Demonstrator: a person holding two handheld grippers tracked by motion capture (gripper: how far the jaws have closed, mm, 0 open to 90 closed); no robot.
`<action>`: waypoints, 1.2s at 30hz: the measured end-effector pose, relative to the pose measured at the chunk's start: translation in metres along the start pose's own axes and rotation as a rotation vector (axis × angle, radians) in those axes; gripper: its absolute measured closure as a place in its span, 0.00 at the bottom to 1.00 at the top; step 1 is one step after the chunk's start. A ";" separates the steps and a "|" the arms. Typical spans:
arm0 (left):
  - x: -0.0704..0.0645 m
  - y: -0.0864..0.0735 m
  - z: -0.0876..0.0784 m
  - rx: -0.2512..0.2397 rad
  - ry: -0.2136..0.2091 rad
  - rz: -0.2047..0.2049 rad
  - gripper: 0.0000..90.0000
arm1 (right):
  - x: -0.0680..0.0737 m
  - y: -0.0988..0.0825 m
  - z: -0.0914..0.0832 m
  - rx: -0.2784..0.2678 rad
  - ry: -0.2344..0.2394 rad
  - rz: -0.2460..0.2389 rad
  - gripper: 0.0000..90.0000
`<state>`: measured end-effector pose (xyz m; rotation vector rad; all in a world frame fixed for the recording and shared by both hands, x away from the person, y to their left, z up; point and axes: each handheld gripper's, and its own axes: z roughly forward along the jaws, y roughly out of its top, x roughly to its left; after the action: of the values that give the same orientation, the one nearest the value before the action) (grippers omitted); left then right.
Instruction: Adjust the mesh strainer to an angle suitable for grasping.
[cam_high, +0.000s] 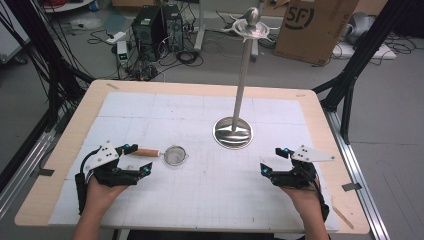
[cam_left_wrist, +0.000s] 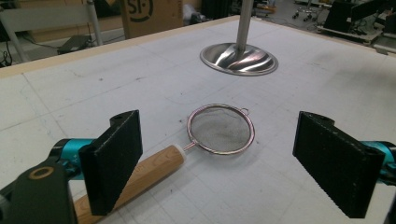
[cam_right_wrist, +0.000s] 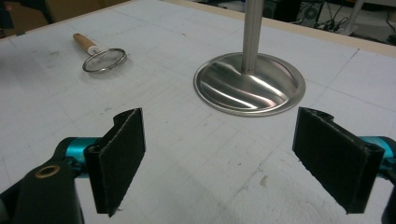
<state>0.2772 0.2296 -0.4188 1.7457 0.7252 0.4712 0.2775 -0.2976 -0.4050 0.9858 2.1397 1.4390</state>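
A small mesh strainer (cam_high: 169, 155) with a wooden handle (cam_high: 146, 152) is seen lying flat on the white mat (cam_high: 200, 200), left of centre, well apart from the steel stand (cam_high: 233, 132). Its long axis runs roughly left–right across the table: handle toward the left gripper (cam_high: 138, 159), mesh bowl toward the middle. The handle lies just beside the left gripper, its end between the spread jaws but not touched — in the left gripper view it passes behind the left-hand pad. The left hand (cam_high: 100, 195) is held low, gripper about level, jaws wide with nothing held. The right gripper (cam_high: 272, 160) is far off across the mat, also wide and holding nothing. The left is clearly nearer.
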 end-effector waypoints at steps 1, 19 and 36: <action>0.000 0.000 0.000 0.000 0.000 0.000 0.18 | 0.000 0.000 0.000 -0.001 -0.002 -0.002 0.18; -0.001 -0.001 0.003 0.009 0.004 -0.009 0.19 | 0.002 0.001 -0.002 -0.005 -0.004 0.011 0.18; 0.001 -0.002 0.007 0.040 0.027 0.012 0.21 | -0.002 0.000 -0.009 -0.008 -0.020 0.022 0.18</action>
<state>0.2816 0.2258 -0.4228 1.7851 0.7485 0.4925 0.2732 -0.3049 -0.4021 1.0190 2.1138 1.4412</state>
